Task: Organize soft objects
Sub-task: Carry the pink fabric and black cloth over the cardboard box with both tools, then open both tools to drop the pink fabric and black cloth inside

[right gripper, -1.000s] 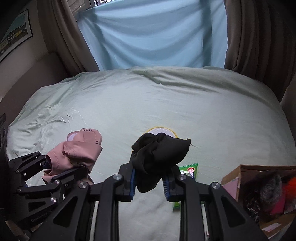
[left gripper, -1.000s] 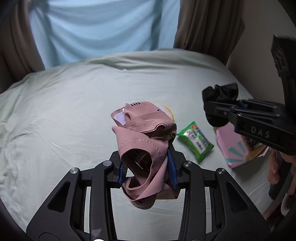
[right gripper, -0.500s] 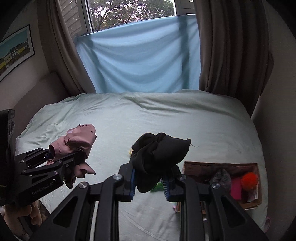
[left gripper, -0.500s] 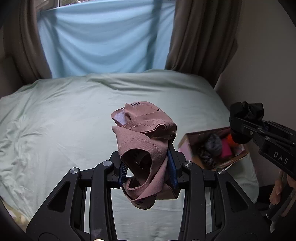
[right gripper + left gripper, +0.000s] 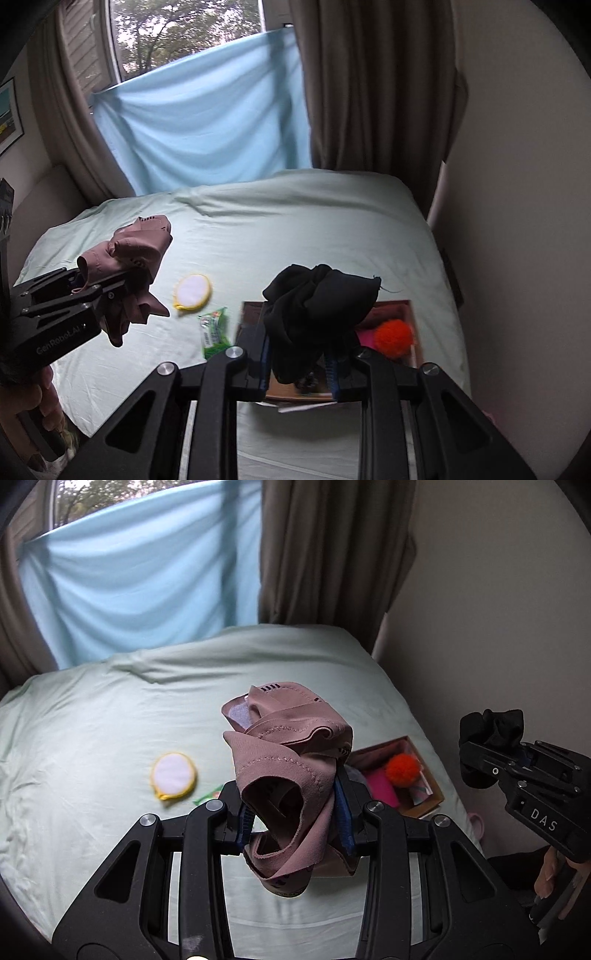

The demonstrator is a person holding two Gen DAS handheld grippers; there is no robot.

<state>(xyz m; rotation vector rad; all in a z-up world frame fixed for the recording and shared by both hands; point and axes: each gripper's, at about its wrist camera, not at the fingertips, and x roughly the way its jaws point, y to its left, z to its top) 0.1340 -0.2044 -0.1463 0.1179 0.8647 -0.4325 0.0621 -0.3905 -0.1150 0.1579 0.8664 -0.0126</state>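
Left wrist view: left gripper (image 5: 293,818) clamped on bunched pink garment (image 5: 291,760), blue pads pressed into fabric both sides, cloth spilling above and below jaws, held in air over pale green bed sheet (image 5: 92,738)
Right gripper (image 5: 491,760) at right edge of same view, gripping black garment (image 5: 493,725), raised off bed
Cardboard box (image 5: 430,779) on bed near right edge, partly behind pink garment; orange pom-pom (image 5: 402,770) and something bright pink (image 5: 380,788) inside
Round white pad with yellow rim (image 5: 173,775) flat on sheet left of gripper; sliver of green packet (image 5: 208,796) just beside it, mostly hidden by finger

Right wrist view: right gripper (image 5: 298,363) closed on black garment (image 5: 317,314), wad bulging above jaws, hanging over near-left part of box (image 5: 412,314)
Pom-pom (image 5: 393,338) inside box, right of black garment
Left gripper (image 5: 94,295) at left, holding pink garment (image 5: 129,266) above sheet (image 5: 295,229), well apart from box
Yellow-rimmed pad (image 5: 192,291) and green packet (image 5: 213,332) on sheet between the two grippers, near each other, not touching
Far end: light blue cloth (image 5: 207,122) across window, brown curtain (image 5: 369,92) on right
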